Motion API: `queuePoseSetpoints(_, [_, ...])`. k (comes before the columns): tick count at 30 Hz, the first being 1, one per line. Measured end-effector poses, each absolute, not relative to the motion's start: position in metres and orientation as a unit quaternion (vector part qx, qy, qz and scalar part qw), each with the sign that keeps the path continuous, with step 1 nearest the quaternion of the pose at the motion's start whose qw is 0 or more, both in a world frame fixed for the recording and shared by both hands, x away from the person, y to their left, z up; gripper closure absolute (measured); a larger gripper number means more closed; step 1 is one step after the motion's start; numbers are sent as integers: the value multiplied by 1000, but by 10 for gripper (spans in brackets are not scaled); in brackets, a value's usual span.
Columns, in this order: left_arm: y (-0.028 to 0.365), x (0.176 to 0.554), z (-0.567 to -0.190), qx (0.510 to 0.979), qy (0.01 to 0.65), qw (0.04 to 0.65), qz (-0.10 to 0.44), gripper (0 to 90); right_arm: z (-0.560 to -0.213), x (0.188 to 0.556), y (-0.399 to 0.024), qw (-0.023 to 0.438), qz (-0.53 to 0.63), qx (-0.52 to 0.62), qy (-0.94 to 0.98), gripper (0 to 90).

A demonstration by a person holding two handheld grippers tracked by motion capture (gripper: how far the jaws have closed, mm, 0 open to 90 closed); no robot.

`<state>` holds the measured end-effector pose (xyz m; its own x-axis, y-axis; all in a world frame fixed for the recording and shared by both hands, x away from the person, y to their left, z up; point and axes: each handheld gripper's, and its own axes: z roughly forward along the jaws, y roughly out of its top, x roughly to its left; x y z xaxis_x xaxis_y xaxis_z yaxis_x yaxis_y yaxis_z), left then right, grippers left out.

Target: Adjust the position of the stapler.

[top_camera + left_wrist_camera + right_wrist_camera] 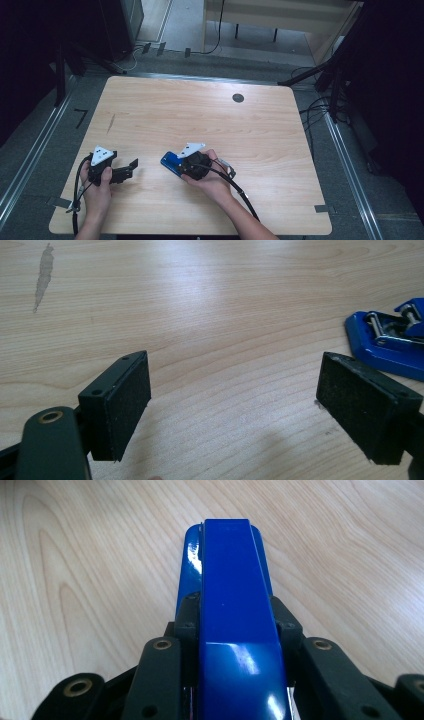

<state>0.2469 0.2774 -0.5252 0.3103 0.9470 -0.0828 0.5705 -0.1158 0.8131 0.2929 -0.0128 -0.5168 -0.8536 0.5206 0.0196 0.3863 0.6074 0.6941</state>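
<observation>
A blue stapler (170,162) lies on the wooden table (210,125), a little left of the middle near the front. My right gripper (180,165) is shut on it: in the right gripper view both black jaws press on the sides of the stapler's blue top arm (232,575), which points away over its base. My left gripper (129,170) rests low over the table to the left of the stapler. Its jaws are wide open with only bare wood between the pads (120,405). The stapler's metal-fitted end (385,342) shows beyond the right-hand pad.
A dark round grommet hole (238,98) sits near the table's far edge. There is a dark streak (111,123) on the wood at the left, also visible in the left gripper view (44,275). Cables trail from both grippers toward the front edge.
</observation>
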Motion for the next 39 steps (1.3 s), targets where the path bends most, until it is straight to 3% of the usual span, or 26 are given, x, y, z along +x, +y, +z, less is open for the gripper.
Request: queuePoseSetpoints(39, [276,246,-525,711,531,391,244,149,-521,259,-71,93,375,218,896,673])
